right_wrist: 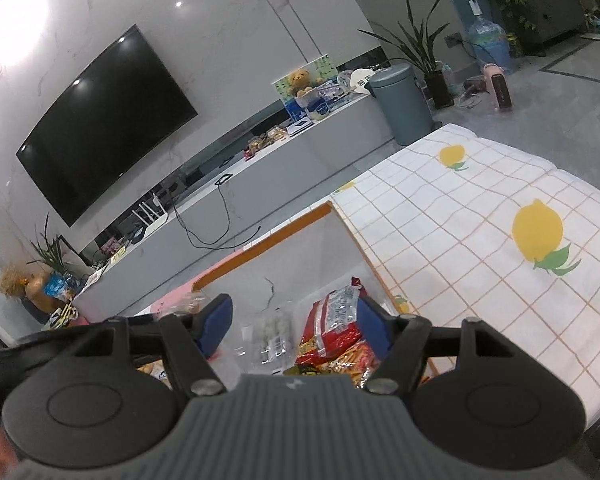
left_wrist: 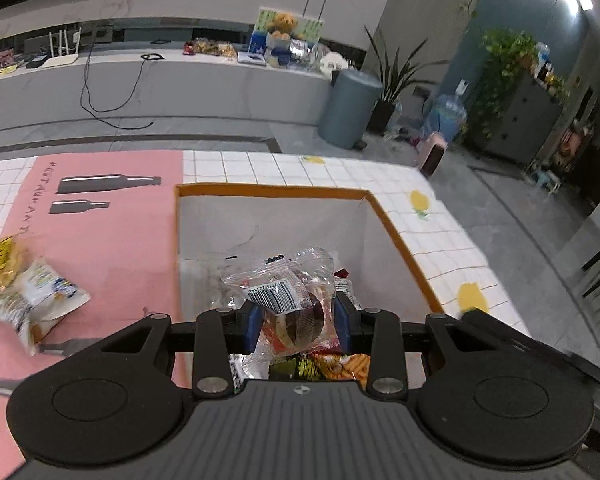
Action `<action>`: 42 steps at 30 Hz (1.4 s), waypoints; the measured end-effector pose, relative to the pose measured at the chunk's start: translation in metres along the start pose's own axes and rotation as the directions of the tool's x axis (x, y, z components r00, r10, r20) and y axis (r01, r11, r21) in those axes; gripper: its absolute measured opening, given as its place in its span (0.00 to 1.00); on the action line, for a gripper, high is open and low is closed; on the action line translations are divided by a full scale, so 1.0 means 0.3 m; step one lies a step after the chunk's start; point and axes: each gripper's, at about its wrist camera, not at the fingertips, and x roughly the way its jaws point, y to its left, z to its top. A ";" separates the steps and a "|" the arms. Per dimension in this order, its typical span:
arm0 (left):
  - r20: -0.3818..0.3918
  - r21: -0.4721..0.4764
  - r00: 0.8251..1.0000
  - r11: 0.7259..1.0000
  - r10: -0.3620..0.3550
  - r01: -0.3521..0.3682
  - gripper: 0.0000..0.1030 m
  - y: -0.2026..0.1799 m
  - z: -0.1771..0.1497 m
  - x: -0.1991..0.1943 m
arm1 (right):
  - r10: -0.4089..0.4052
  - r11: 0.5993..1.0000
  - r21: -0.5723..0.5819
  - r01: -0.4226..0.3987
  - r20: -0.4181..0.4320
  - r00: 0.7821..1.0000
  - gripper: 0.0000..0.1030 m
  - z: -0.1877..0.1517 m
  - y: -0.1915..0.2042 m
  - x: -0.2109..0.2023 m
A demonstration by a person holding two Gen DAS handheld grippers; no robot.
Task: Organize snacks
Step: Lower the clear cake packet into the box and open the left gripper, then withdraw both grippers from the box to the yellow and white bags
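Observation:
My left gripper (left_wrist: 298, 316) is shut on a clear-wrapped snack packet (left_wrist: 288, 292) with a barcode label, holding it over the white box with an orange rim (left_wrist: 272, 191). Below it, orange and green snack bags (left_wrist: 332, 366) lie in the box. In the right wrist view my right gripper (right_wrist: 294, 316) stands open above the same box (right_wrist: 284, 226). A red snack bag (right_wrist: 332, 320) lies in the box next to its right finger, beside a clear packet (right_wrist: 272, 332). Two more snack bags (left_wrist: 24, 284) lie on the pink mat to the left.
The box sits between a pink mat with printed bottles (left_wrist: 112, 240) and a lemon-print checked cloth (right_wrist: 480, 220). Beyond the table edge are a grey bin (left_wrist: 348, 108), a long low bench with clutter (left_wrist: 160, 76) and potted plants.

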 end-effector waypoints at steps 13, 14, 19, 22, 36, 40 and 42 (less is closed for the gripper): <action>-0.047 0.046 0.992 0.993 0.115 -0.113 0.61 -0.051 0.019 0.203 | -0.010 1.000 0.017 0.010 -0.002 1.000 0.66 0.008 -0.015 0.023; -0.048 0.032 0.993 0.994 0.107 -0.105 0.63 -0.046 0.019 0.201 | -0.013 1.000 0.017 0.013 -0.001 1.000 0.66 0.007 -0.014 0.023; -0.017 0.049 0.996 0.995 0.090 -0.089 0.64 -0.036 0.006 0.142 | -0.026 1.000 0.011 0.026 0.000 1.000 0.66 -0.007 0.001 0.012; -0.016 0.041 0.997 0.997 0.073 -0.073 0.64 -0.024 0.014 0.098 | -0.037 0.999 0.001 0.037 -0.004 0.999 0.66 -0.012 0.015 0.016; 0.126 -0.066 0.988 0.994 0.090 -0.082 0.67 0.233 -0.037 -0.313 | 0.098 0.972 -0.218 -0.084 0.055 0.994 0.66 -0.075 0.208 0.001; 0.153 -0.097 0.977 0.986 0.148 -0.134 0.67 0.363 -0.123 -0.410 | 0.191 0.942 -0.287 -0.174 0.031 0.981 0.66 -0.127 0.309 0.015; 0.150 -0.130 0.972 0.979 0.178 -0.159 0.67 0.427 -0.163 -0.437 | 0.236 0.922 -0.317 -0.221 0.010 0.972 0.66 -0.159 0.359 0.027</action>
